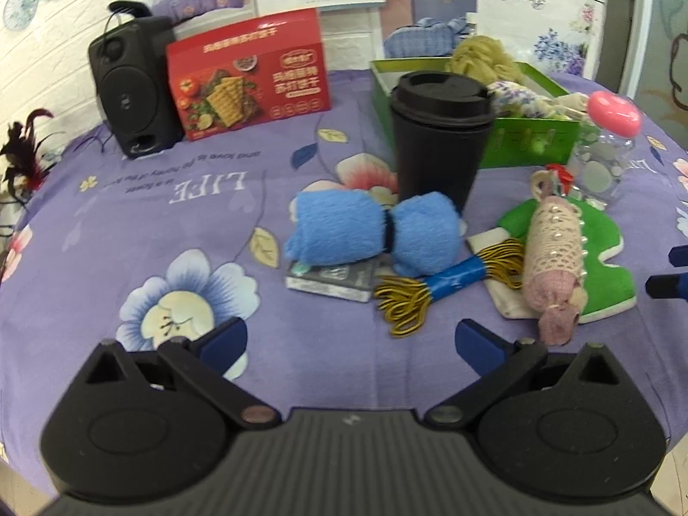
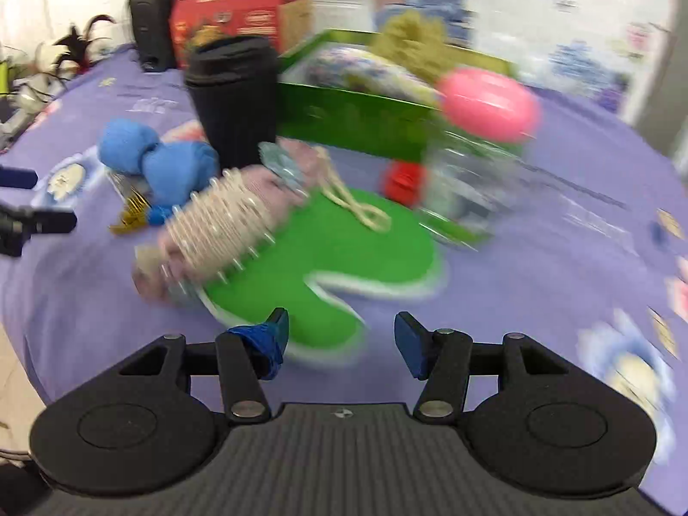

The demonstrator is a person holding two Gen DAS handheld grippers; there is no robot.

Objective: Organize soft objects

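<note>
Already a few soft things are sitting in the green box (image 1: 529, 146) toward the table's far edge; the blue plush roll (image 1: 374, 232), lace roll (image 1: 552, 253) and green mitt (image 2: 327, 258) are lying mid-table. Both the left gripper (image 1: 350, 344) and right gripper (image 2: 342, 335) are hovering wide, empty.

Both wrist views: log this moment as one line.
left gripper: open, empty | right gripper: open, empty, over green felt piece | blue plush roll: on cloth | green box: partly filled
</note>
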